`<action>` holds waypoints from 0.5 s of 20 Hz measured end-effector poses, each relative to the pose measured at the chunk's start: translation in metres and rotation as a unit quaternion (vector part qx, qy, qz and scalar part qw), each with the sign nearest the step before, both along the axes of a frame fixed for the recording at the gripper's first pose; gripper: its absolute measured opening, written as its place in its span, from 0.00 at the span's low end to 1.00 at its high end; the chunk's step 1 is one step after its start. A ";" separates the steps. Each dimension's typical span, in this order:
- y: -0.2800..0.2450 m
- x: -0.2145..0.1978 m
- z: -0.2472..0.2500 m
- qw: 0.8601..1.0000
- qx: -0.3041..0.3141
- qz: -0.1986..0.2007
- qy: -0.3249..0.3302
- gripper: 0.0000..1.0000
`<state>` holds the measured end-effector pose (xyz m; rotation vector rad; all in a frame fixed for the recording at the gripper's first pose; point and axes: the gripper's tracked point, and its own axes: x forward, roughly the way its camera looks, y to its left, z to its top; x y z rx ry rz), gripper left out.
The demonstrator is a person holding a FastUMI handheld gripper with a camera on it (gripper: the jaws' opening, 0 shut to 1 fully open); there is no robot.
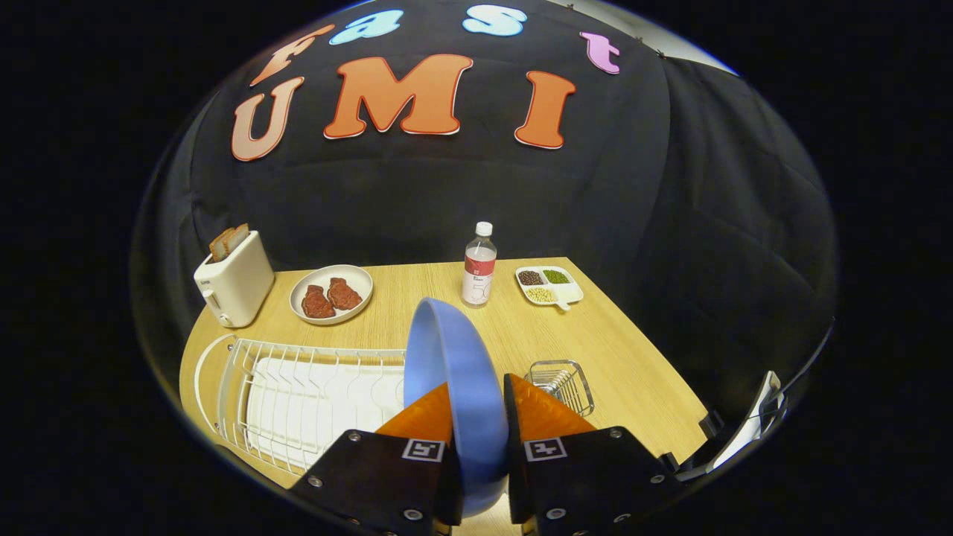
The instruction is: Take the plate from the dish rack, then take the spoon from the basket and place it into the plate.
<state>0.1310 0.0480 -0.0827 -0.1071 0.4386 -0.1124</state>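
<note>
Between your tool's (479, 428) orange fingers (424, 417) the blue plate (454, 387) stood pinched on edge, clear of the rack (298, 387), with bare surface (633, 372) and the spoon's basket (562, 383) just right.

Table (633, 372): toaster (233, 286) far-left corner; bottle (479, 266), divided tray (549, 286) along far edge; dish rack (298, 398) near-left; wire basket (563, 385) right of rack.
</note>
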 end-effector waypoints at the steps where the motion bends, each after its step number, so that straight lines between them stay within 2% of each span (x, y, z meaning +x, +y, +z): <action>1: 0.001 -0.010 0.004 1.000 0.006 0.003 -0.004 0.24; 10: 0.009 -0.097 0.007 0.996 0.072 0.043 -0.005 0.24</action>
